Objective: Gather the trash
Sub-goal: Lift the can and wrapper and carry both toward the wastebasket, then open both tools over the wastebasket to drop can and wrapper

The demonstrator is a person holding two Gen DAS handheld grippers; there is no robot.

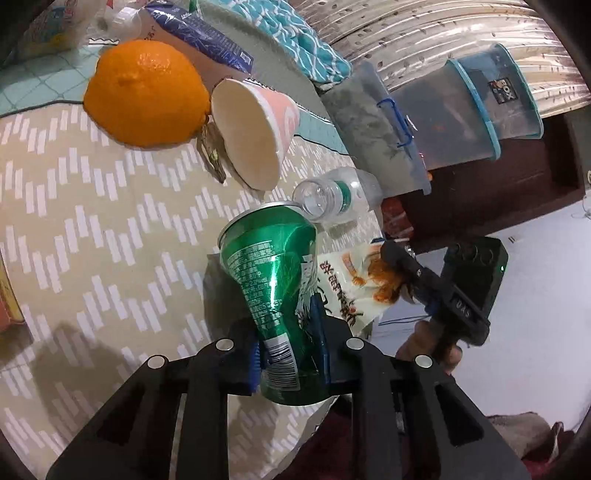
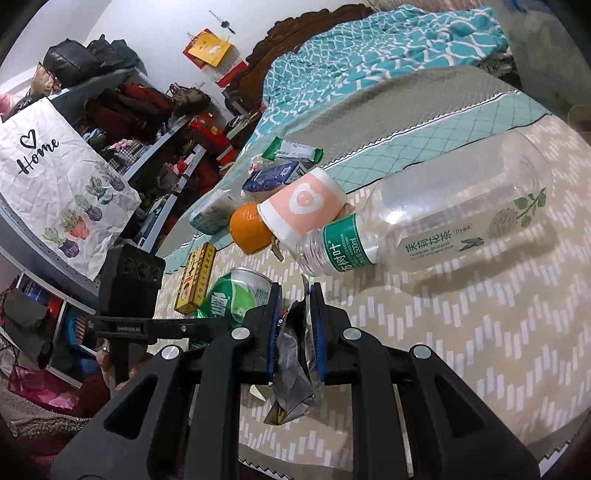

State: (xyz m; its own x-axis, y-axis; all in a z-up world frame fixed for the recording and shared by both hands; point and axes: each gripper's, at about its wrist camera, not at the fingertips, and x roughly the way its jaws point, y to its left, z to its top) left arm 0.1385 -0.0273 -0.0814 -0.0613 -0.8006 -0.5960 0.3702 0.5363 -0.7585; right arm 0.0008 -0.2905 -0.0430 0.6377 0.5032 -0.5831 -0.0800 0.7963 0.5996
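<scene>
My left gripper [image 1: 288,332] is shut on a dented green soda can [image 1: 273,273], held above the patterned bed cover; the can also shows in the right wrist view [image 2: 232,295]. My right gripper [image 2: 293,295] is shut on a crumpled snack wrapper [image 2: 291,369], which shows in the left wrist view [image 1: 354,288] as a white and orange bag. An empty clear plastic bottle [image 2: 424,225] lies on its side ahead; it also shows in the left wrist view [image 1: 332,195]. A pink and white paper cup [image 1: 255,129] lies tipped over beside an orange [image 1: 144,92].
A blue carton [image 1: 199,29], a yellow box [image 2: 195,280], a green wrapper [image 2: 295,149] and a tissue pack [image 2: 210,214] lie on the bed. Teal blanket [image 2: 369,48] at the back. Clear storage bins [image 1: 461,110] stand beyond the bed edge; cluttered shelves [image 2: 147,129] stand at left.
</scene>
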